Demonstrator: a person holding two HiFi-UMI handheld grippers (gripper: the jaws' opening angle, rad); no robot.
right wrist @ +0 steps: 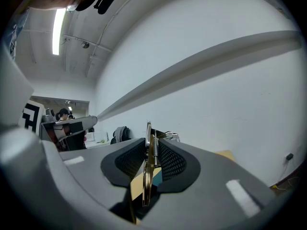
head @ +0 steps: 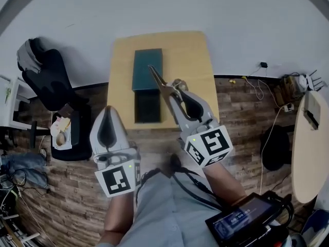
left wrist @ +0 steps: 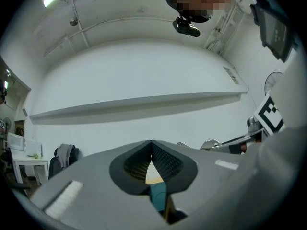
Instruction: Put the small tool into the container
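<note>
The small tool point(head: 158, 78), a slim brass-coloured spring-loaded thing like a pair of snips, is not yet in the container: it is clamped edge-on between the fingers of the right gripper point(head: 179, 86), and the right gripper view shows the ribbed pads pressed on its flat sides with the spring point(right wrist: 154, 147) just above them. Its long axis runs on from the gripper's own line, the pointed end jutting ahead and towards the person's left. In the head view that tip lies over the right edge of the teal box point(head: 147, 68), the container, which sits in the middle of the small wooden bench point(head: 195, 55) with its long side running away from the person. So the container lies just ahead and left of the right fingers, and I judge the coming move to be a short carry leftward, then a lowering of the point. How high the tool hangs above the box I cannot tell. The box shows a teal far half and a darker near half point(head: 147, 107), perhaps lid and open tray. Nothing can be made out inside either. The left gripper point(head: 109, 112) has its fingers together on nothing and hangs at the bench's near left edge, farther from the box than the right.
</note>
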